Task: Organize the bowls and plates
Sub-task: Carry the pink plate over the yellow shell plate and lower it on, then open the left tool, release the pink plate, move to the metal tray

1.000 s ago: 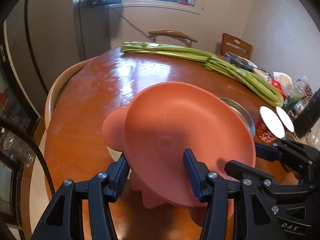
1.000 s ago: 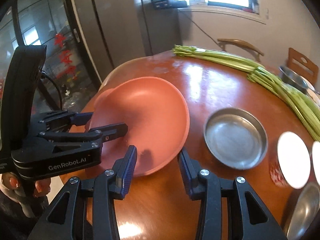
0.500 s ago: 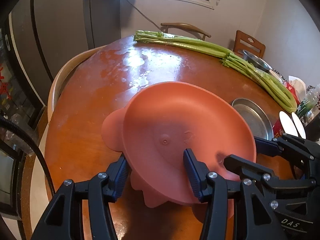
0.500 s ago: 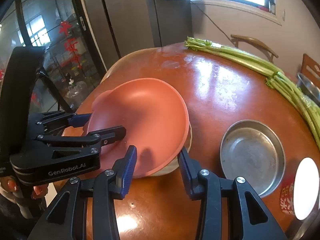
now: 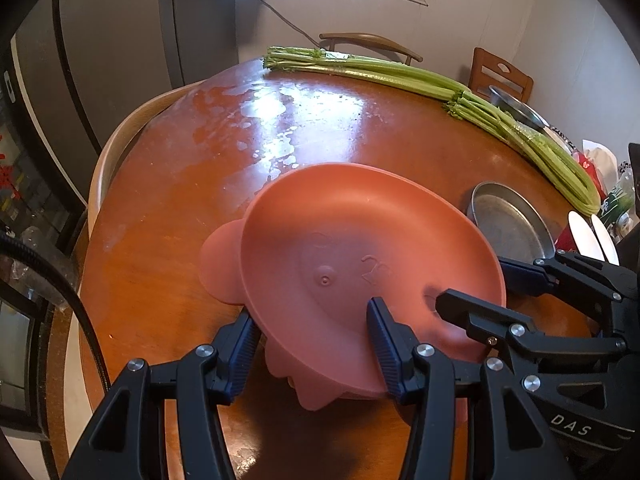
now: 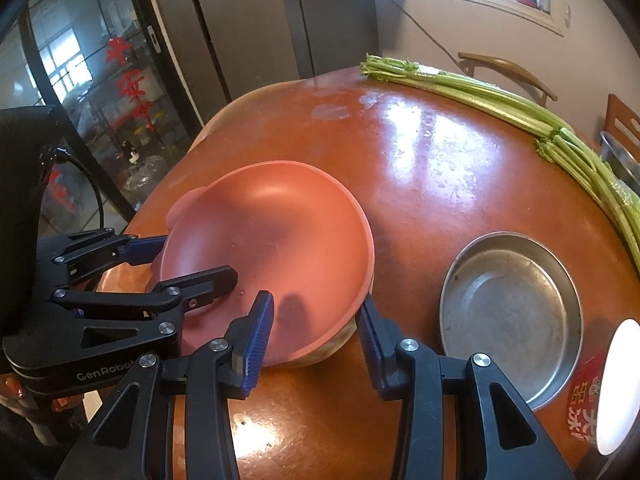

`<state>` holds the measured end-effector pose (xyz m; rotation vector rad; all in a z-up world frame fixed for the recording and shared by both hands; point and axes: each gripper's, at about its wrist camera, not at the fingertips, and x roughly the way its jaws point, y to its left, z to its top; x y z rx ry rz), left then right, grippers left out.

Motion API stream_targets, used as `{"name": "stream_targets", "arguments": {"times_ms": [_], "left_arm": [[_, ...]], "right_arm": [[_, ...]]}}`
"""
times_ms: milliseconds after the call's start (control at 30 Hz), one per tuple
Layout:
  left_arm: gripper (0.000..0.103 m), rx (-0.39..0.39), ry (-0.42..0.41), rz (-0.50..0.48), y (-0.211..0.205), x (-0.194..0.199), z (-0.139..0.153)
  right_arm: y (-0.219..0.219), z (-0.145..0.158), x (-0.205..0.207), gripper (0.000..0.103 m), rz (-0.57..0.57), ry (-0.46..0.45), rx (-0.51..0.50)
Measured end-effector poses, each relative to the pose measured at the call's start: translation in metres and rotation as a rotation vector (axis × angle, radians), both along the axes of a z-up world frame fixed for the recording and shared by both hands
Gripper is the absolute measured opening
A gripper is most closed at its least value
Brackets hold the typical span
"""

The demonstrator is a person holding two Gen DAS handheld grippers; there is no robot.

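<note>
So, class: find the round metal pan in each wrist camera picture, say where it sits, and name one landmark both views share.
Left wrist view: the metal pan lies at middle right, just beyond the pink bowl.
Right wrist view: the metal pan lies at lower right, to the right of the pink bowl.
Shared landmark: the celery stalks lying across the far side of the table.

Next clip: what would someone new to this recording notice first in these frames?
The big pink plate in the foreground, gripped at its near rim by both the left gripper and the right gripper, over the orange-brown table. Beside it to the right sits an empty metal pan, and a long bundle of celery lies along the far edge.
</note>
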<state>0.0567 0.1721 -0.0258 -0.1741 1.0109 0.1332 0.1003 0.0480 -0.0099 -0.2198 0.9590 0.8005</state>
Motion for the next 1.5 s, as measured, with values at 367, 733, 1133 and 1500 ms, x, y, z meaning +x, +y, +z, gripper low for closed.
{"name": "stream_targets", "arguments": {"times_ms": [367, 733, 1133, 1500], "left_arm": [[0.053, 0.032, 0.006, 0.005, -0.001, 0.003, 0.001], [0.053, 0.040, 0.002, 0.024, 0.005, -0.003, 0.004], [0.054, 0.046, -0.029, 0.039, 0.012, -0.009, 0.015], [0.054, 0.055, -0.066, 0.054, 0.014, -0.019, 0.027]], "right_arm": [[0.007, -0.007, 0.001, 0.045, 0.006, -0.010, -0.031], [0.008, -0.009, 0.004, 0.045, -0.003, -0.036, -0.053], [0.007, -0.009, 0.005, 0.045, -0.006, -0.030, -0.054], [-0.006, 0.007, 0.002, 0.045, -0.050, -0.077, -0.019]]}}
